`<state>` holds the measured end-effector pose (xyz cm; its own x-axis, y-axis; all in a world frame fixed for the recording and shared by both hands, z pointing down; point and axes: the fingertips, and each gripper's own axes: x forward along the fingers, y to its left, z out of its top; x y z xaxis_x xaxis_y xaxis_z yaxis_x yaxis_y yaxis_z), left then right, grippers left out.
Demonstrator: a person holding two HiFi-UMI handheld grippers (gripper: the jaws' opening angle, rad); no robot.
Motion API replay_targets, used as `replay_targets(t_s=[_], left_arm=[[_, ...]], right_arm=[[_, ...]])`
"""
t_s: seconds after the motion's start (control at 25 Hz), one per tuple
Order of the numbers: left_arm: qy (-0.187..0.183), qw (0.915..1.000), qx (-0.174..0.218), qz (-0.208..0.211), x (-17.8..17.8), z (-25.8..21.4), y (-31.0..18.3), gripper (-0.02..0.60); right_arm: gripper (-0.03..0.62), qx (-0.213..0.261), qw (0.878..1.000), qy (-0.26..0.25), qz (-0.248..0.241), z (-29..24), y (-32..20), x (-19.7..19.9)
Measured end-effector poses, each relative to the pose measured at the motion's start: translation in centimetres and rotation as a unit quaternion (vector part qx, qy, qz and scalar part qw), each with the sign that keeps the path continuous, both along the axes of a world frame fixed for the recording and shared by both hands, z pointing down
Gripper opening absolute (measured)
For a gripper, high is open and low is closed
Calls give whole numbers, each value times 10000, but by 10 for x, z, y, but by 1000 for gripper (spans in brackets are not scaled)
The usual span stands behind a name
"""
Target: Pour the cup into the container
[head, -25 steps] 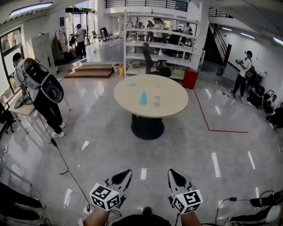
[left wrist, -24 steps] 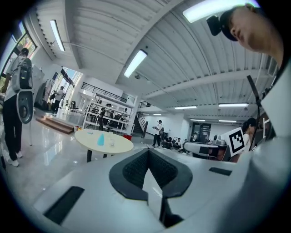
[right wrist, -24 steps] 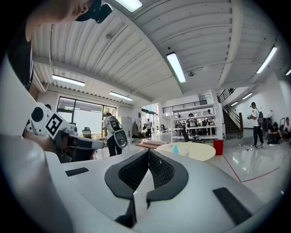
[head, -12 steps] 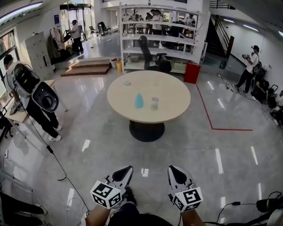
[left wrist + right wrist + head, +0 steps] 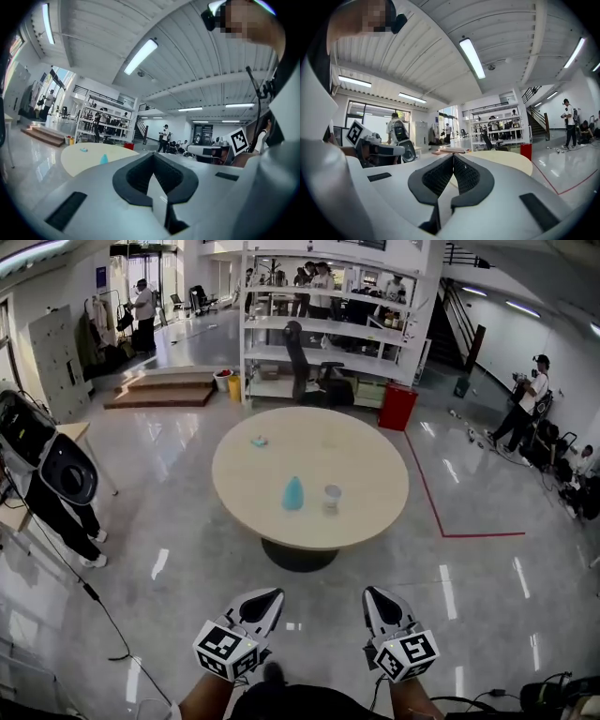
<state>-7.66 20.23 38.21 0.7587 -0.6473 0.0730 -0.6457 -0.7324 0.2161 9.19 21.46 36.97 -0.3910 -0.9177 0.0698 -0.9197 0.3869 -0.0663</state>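
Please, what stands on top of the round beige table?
On the round beige table stand a light blue rounded container, a small pale cup beside it, and a small bluish object farther back. What the cup holds is too small to see.

Beige table (image 5: 361,465); light blue container (image 5: 293,493); cup (image 5: 332,498) seemingly clear; red bin (image 5: 397,407); grey floor (image 5: 159,502).
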Motion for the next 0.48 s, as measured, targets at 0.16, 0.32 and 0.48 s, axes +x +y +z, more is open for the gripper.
replay_targets(t_s=[0.16,0.32,0.48], left_arm=[[81,9998,-114,124,-3,3,-46,0],[165,9996,-111,188,4,-3,-83,0],[70,10000,2,69,21,-1,-158,0]], right_arm=[[5,-6,9999,-144,-11,4,-48,-8],[5,3,10000,-35,-14,3,-88,-8],[6,38,10000,-46,31,10,-166,17]])
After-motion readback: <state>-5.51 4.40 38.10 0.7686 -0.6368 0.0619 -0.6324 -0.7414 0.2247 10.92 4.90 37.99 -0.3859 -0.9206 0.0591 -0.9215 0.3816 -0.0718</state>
